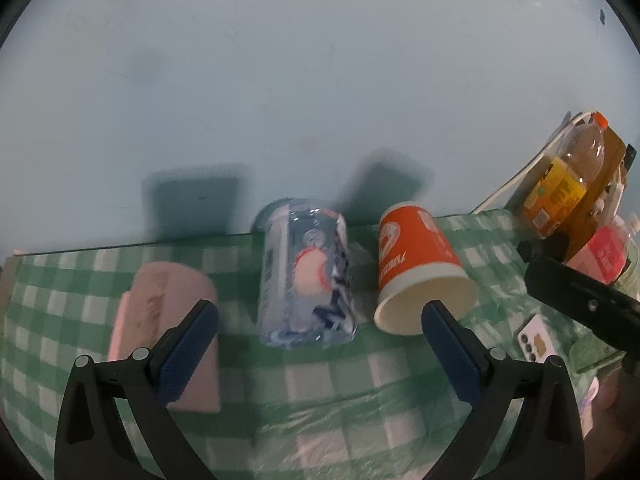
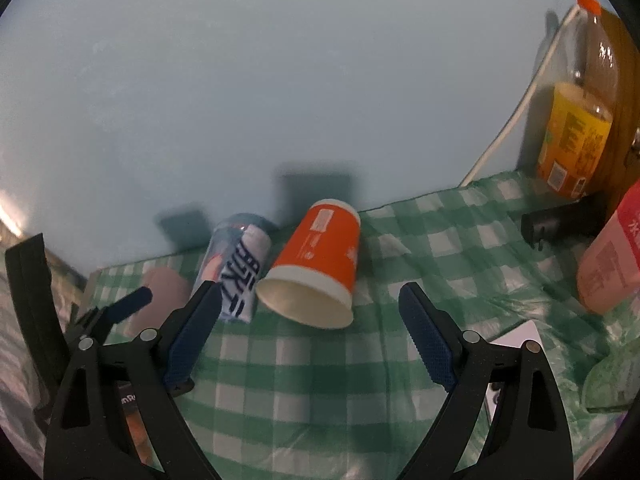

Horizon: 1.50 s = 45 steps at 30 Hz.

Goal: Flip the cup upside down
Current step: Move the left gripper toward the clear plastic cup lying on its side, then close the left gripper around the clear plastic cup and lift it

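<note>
An orange paper cup [image 1: 416,264] with a white rim lies on its side on the green checked cloth, mouth toward the cameras; it also shows in the right wrist view [image 2: 320,256]. My left gripper [image 1: 320,320] is open and empty, a little short of the cup, which lies ahead of its right finger. My right gripper [image 2: 310,300] is open and empty, with the cup's mouth just ahead between its fingers. The left gripper's finger [image 2: 128,304] shows at the left of the right wrist view. The right gripper's black body [image 1: 580,300] shows at the right of the left wrist view.
A blue-and-white wrapped pack [image 1: 308,272] lies next to the cup's left. A pink roll [image 1: 168,304] lies further left. An orange-capped bottle [image 2: 576,120], a pink container [image 2: 612,260], a black object [image 2: 556,224] and a white card [image 1: 536,340] are at the right. A pale wall rises behind the table.
</note>
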{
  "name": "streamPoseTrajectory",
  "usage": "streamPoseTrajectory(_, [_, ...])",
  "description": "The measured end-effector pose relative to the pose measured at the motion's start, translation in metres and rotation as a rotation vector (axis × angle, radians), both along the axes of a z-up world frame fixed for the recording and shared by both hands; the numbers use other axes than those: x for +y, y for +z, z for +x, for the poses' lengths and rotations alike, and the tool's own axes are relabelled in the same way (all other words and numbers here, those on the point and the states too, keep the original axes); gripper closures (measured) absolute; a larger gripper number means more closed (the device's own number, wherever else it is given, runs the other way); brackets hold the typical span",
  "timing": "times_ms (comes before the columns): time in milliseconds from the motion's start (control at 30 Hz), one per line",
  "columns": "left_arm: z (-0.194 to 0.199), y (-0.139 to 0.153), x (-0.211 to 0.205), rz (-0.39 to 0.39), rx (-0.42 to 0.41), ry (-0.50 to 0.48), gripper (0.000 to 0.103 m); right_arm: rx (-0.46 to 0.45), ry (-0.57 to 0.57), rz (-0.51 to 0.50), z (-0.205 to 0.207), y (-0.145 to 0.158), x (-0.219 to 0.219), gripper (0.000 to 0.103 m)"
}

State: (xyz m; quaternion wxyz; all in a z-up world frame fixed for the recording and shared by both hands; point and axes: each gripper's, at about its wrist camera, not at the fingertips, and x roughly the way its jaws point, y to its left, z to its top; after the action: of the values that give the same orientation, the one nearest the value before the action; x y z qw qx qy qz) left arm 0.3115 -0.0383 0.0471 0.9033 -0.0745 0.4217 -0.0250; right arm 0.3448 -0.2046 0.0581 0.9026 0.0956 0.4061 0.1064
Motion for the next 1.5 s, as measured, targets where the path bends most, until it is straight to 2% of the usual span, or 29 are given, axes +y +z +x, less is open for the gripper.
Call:
streamPoseTrajectory(67, [0.011,-0.001,-0.002,-0.005,0.013,-0.001,0.001,0.023,-0.004,0.015,0.008,-0.002,-0.003,0.013])
streamPoseTrajectory(167, [0.022,-0.002,0.0,0.008,0.019,0.03,0.021,0.041,-0.018,0.015,0.017,-0.006,-0.007,0.013])
streamPoseTrajectory(200, [0.027,-0.004,0.001,0.005,0.036,0.034,0.023,0.042,-0.023,0.014,0.019,-0.008,-0.007,0.013])
streamPoseTrajectory(300, [0.041,-0.014,-0.003,0.033,0.085,0.034,0.023,0.053,-0.022,0.022,0.021,-0.013,-0.008,0.013])
streamPoseTrajectory(433, [0.051,-0.023,-0.004,0.056,0.092,0.034,0.021,0.063,-0.008,0.016,0.019,-0.021,-0.006,0.013])
streamPoseTrajectory(600, [0.065,-0.034,-0.001,0.058,0.139,0.041,0.021,0.081,-0.001,0.02,0.02,-0.028,-0.004,0.013])
streamPoseTrajectory(733, [0.068,-0.04,-0.004,0.107,0.15,0.039,0.021,0.086,0.005,0.023,0.02,-0.031,-0.003,0.013])
streamPoseTrajectory(800, [0.069,-0.042,-0.006,0.126,0.162,0.025,0.025,0.082,0.007,0.027,0.02,-0.033,-0.002,0.013])
streamPoseTrajectory(867, [0.069,-0.044,-0.007,0.114,0.178,0.008,0.031,0.084,0.007,0.03,0.021,-0.035,-0.002,0.013])
streamPoseTrajectory(1200, [0.056,-0.033,-0.003,0.122,0.126,-0.018,0.032,0.084,0.021,0.033,0.019,-0.039,0.001,0.013])
streamPoseTrajectory(1300, [0.045,-0.024,-0.006,0.144,0.109,-0.055,0.032,0.071,0.02,0.027,0.013,-0.037,0.0,0.013])
streamPoseTrajectory(1400, [0.028,-0.014,-0.01,0.201,0.075,-0.073,0.032,0.048,0.032,0.023,0.004,-0.032,0.0,0.013])
streamPoseTrajectory(1500, [0.008,-0.006,-0.007,0.198,0.06,-0.097,0.032,0.041,0.038,0.017,-0.008,-0.03,0.0,0.013])
